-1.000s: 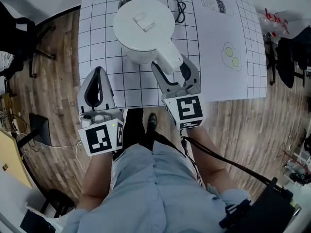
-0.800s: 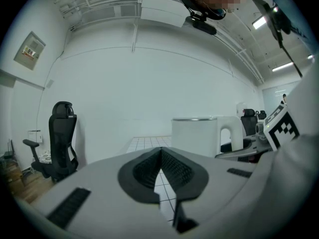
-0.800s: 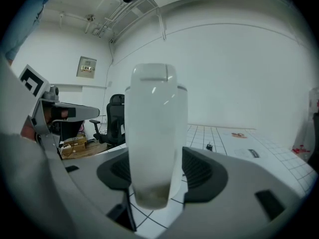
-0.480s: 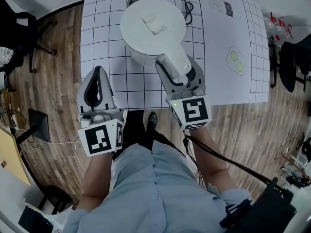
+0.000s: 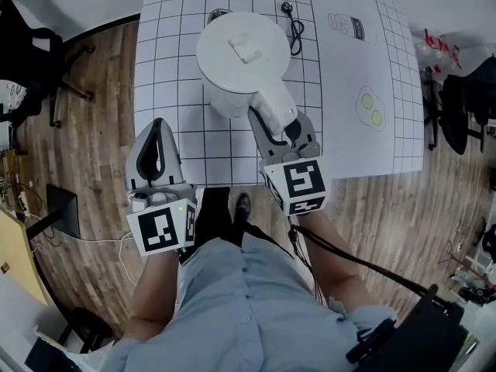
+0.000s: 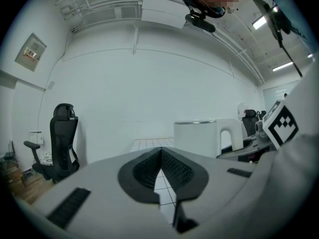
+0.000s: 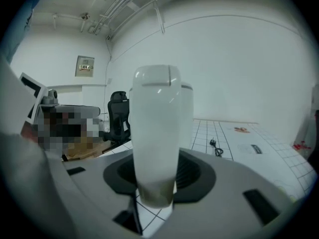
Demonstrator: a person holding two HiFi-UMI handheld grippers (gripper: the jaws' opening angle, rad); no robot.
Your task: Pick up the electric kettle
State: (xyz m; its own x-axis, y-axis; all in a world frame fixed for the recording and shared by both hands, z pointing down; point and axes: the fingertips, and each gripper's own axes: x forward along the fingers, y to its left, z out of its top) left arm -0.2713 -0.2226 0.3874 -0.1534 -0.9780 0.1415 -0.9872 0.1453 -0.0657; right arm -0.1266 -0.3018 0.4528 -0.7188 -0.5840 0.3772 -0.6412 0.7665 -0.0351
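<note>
Gridded table (image 5: 167, 68): electric kettle (image 5: 240, 49) upright at centre. My right gripper (image 5: 277, 121), jaws just closing, pinches its handle (image 7: 155, 133) for the lift. My left gripper (image 5: 157, 126), jaws pressed together, waits spare at the near edge.

**A:** Any words or numbers you can actually read?

**B:** None. The black-and-white square marker on the left cube (image 5: 163, 229) and the one on the right cube (image 5: 299, 183) are block patterns, not letters.

**A:** What about the large white paper sheet with printed outlines (image 5: 341, 91)?

**B:** It carries a bottle-shaped line drawing with a dark label band (image 5: 350, 23). The band has print on it, but it is too small to read.

**A:** And the crumpled white plastic bag (image 5: 438, 41) off to the right of the table?

**B:** Red lettering, blurred beyond reading.

**A:** Anything on the wall?

**B:** A small framed notice on the white wall (image 7: 85, 63). Its lines of print can't be made out.
</note>
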